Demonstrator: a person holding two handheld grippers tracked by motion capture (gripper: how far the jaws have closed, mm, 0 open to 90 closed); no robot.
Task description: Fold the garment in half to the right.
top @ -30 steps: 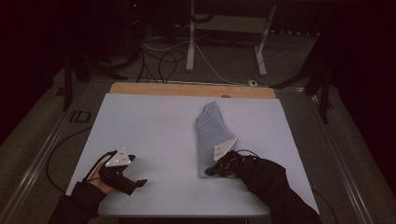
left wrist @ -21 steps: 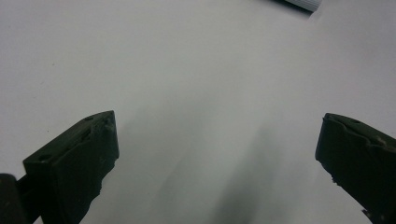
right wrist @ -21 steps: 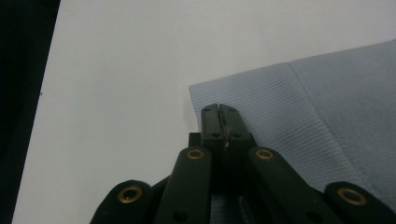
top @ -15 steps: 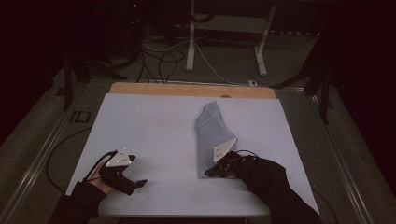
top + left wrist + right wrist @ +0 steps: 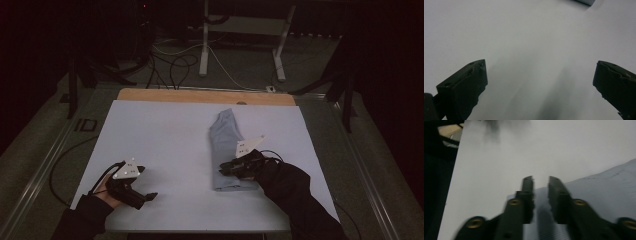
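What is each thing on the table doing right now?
Grey cloth: folded into a long strip, lying flat on the white table.
Right gripper: over the cloth's near end, jaws just opened a little, gripping nothing.
Left gripper: jaws wide open, empty, above bare table.

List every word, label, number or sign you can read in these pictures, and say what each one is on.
None can be read.
Small dark marks on the grey three-cornered plate of the right gripper: too small to read.
Small dark marks on the grey three-cornered plate of the left gripper: too small to read.
The folded pale blue cloth and white table sheet bear no text.
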